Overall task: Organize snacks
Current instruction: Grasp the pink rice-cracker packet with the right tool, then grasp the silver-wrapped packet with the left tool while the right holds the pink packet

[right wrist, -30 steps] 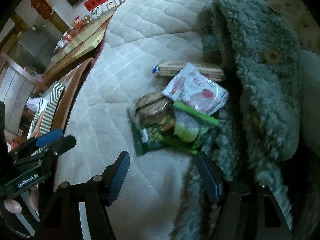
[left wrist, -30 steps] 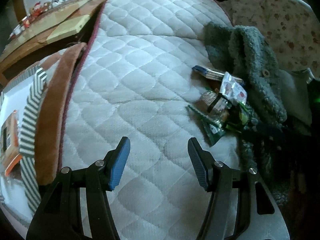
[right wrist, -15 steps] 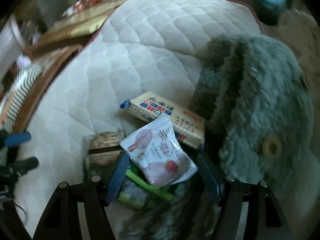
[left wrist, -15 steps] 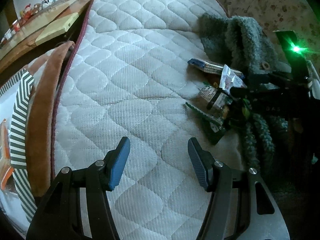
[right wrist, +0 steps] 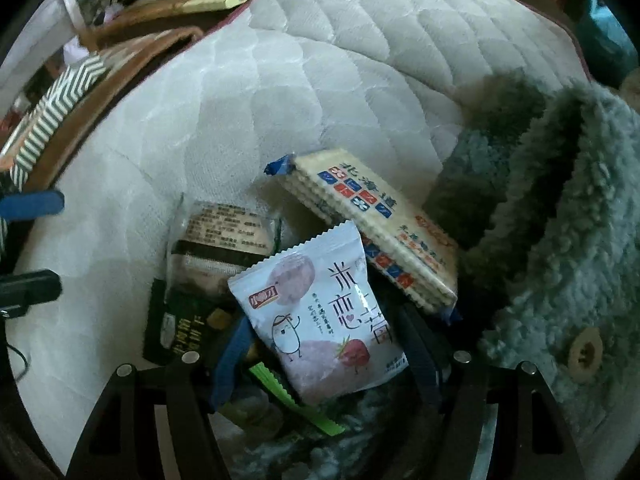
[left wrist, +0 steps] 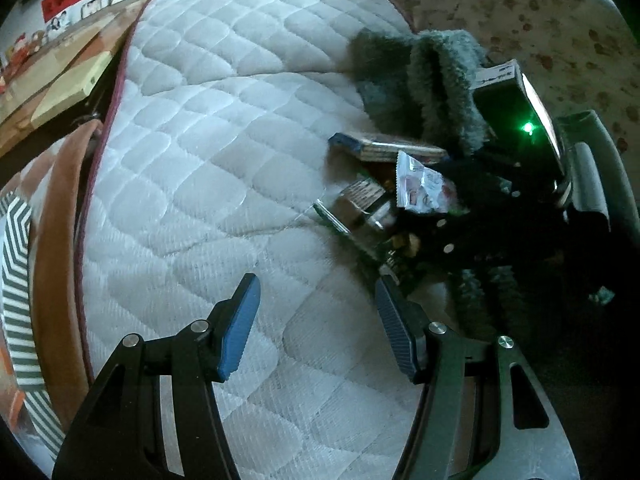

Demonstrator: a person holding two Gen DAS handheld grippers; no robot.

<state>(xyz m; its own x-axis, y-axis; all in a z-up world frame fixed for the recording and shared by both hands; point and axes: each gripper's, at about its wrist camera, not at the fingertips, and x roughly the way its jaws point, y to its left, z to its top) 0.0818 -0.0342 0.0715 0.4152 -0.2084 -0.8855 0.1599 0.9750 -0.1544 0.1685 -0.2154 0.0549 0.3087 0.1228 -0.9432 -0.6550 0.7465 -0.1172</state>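
Note:
A pile of snacks lies on the quilted white cushion [right wrist: 248, 80] beside a grey-green fleece garment [right wrist: 560, 240]. A white pouch with pink print [right wrist: 320, 316] lies on top, with a cracker pack [right wrist: 372, 224] behind it, a brown-labelled packet [right wrist: 224, 240] to the left, a dark green packet [right wrist: 176, 324] and a bright green packet [right wrist: 296, 400] below. My right gripper [right wrist: 324, 344] is open, its jaws on either side of the white pouch. In the left wrist view the pile [left wrist: 392, 200] is at right. My left gripper [left wrist: 316, 316] is open and empty above the cushion.
A brown-edged cushion [left wrist: 52, 216] and a striped box [left wrist: 16, 264] lie at the left edge. A wooden table [left wrist: 60, 76] stands beyond. A floral pillow [left wrist: 520, 24] lies behind the garment. The right gripper's body with a green light [left wrist: 528, 128] shows in the left wrist view.
My right gripper has moved down and forward onto the snack pile, so the white pouch now sits between its jaws. My left gripper has drifted slightly toward the pile and stays open.

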